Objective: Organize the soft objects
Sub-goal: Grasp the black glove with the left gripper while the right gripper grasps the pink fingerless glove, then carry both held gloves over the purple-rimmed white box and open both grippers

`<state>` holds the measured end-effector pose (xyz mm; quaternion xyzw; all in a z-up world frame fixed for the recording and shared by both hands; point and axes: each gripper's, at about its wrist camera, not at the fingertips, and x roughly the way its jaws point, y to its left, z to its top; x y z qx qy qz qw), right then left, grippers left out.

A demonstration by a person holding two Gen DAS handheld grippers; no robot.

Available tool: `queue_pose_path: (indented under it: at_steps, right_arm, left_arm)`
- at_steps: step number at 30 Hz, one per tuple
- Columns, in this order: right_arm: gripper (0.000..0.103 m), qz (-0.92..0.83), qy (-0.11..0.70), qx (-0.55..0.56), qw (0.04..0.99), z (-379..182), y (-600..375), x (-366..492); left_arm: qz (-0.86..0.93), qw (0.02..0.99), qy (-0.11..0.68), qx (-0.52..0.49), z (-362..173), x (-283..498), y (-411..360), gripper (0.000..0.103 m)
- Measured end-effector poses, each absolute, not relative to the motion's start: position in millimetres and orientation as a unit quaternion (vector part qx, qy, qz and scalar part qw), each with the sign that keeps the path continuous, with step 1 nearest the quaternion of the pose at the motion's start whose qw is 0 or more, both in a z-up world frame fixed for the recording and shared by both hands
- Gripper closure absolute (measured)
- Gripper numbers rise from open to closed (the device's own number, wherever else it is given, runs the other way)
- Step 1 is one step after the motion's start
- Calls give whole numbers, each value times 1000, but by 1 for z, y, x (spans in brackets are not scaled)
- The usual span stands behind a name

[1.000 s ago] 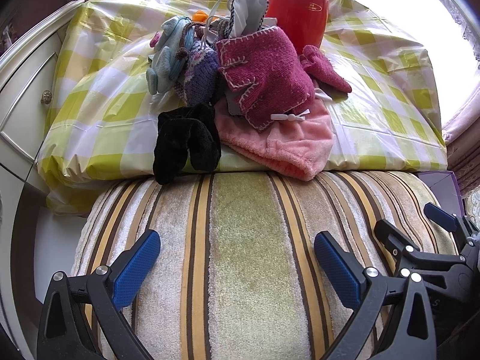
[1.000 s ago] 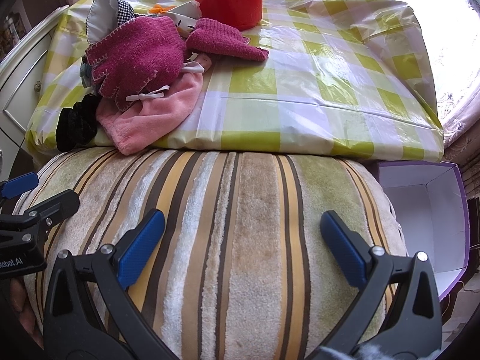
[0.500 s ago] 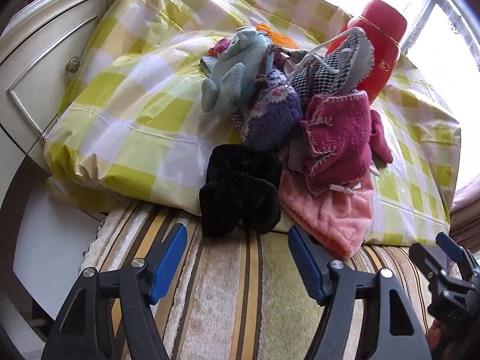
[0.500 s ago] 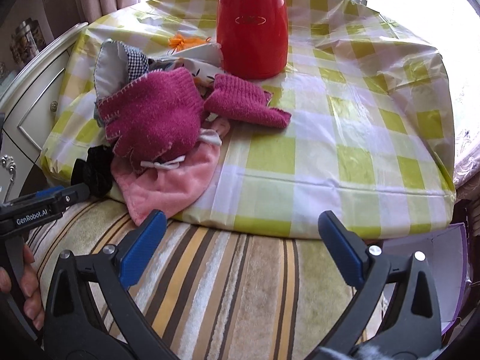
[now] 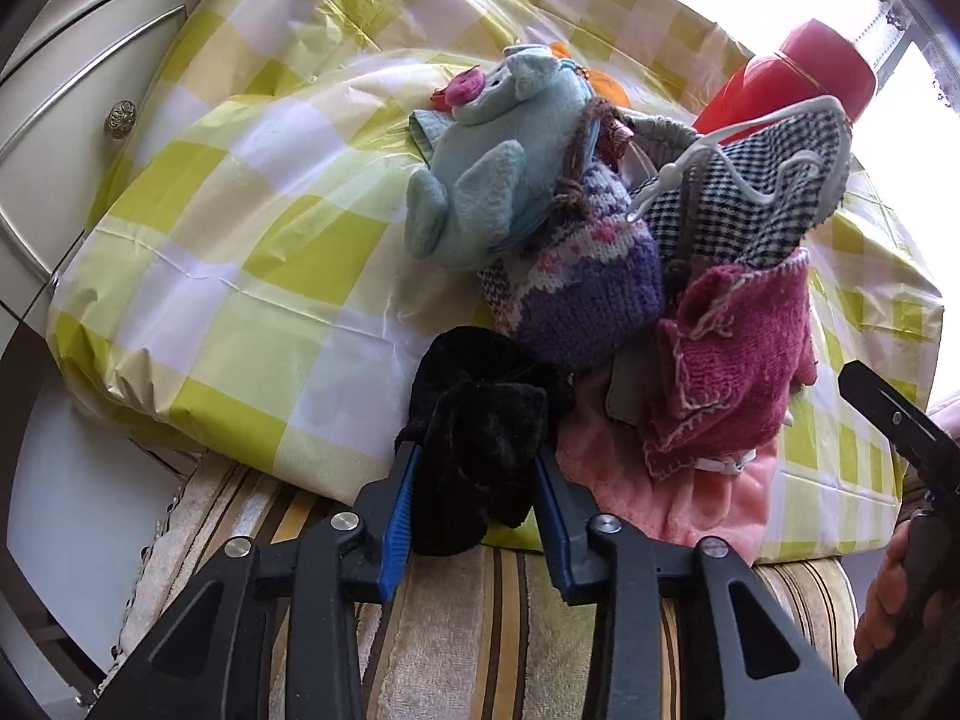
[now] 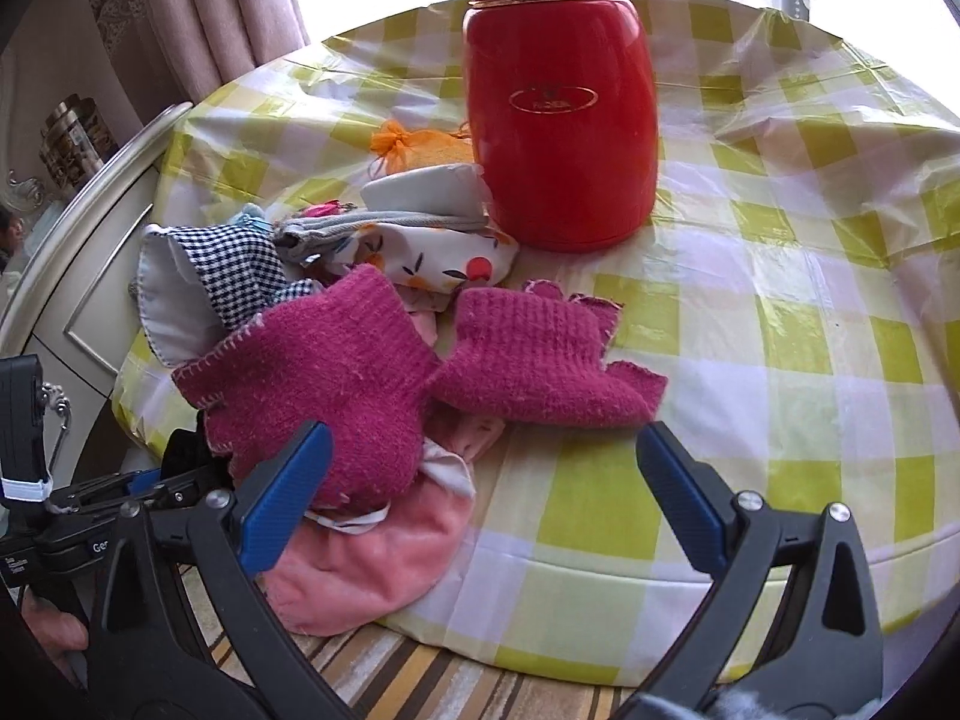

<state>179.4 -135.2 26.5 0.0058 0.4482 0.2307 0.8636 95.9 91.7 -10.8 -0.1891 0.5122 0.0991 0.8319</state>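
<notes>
A pile of soft things lies on the checked tablecloth [image 6: 780, 300]. It holds a black velvet cloth [image 5: 480, 396], two magenta knit gloves [image 6: 324, 384] [image 6: 540, 354], a pink cloth [image 6: 372, 558], a purple knit piece [image 5: 588, 288], a light blue plush [image 5: 498, 180] and a houndstooth mask [image 5: 750, 198]. My left gripper [image 5: 477, 456] is closing, with both blue pads pressed against the black cloth at the table's near edge. To its right my right gripper [image 6: 485, 435] stands open over the table edge, its left finger above a magenta glove, nothing between its jaws.
A tall red flask [image 6: 558, 120] stands behind the pile, with an orange pouch [image 6: 408, 144] and a floral pouch [image 6: 432, 252] beside it. A striped cushion [image 5: 480, 618] lies below the table edge. A white cabinet [image 5: 72, 90] flanks the left side.
The left gripper moved forward from the cushion to the black cloth and its jaws narrowed around it. The right gripper moved forward toward the gloves and stayed open.
</notes>
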Motion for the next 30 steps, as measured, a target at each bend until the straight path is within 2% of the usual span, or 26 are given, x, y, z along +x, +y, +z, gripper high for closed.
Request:
queue_pose_path:
  at_steps: [2, 6, 10, 13, 15, 18, 20, 21, 23, 26, 30]
  right_arm:
    - [1, 225, 439, -6, 870, 25, -130, 183]
    - [1, 211, 454, 15, 866, 14, -130, 206]
    - [2, 203, 460, 8, 864, 4, -127, 221]
    - [18, 208, 471, 23, 857, -1, -128, 228]
    - [23, 211, 476, 31, 853, -4, -129, 232]
    - [38, 217, 479, 35, 850, -8, -131, 234]
    - [57, 228, 479, 41, 847, -7, -132, 232]
    - [61, 231, 478, 43, 846, -7, -132, 231]
    - [84, 233, 470, 44, 850, -4, -135, 226]
    - [89, 234, 462, 51, 854, 2, -141, 218]
    - [90, 232, 448, 58, 861, 14, -152, 199]
  left_arm:
    - [94, 839, 501, -189, -6, 92, 93, 78]
    - [89, 836, 506, -190, -10, 96, 93, 82]
    - [88, 853, 477, -193, -3, 89, 92, 85]
    - [83, 864, 458, -190, 5, 81, 90, 85]
    - [81, 866, 455, -191, 5, 80, 91, 85]
    - [82, 866, 455, -189, 8, 76, 88, 85]
    - [81, 869, 452, -185, 11, 72, 84, 85]
    - [80, 871, 449, -181, 14, 69, 80, 85]
    - [78, 876, 442, -176, 19, 66, 76, 85]
    - [71, 884, 428, -176, 28, 58, 70, 85]
    - [62, 894, 408, -175, 41, 48, 59, 85]
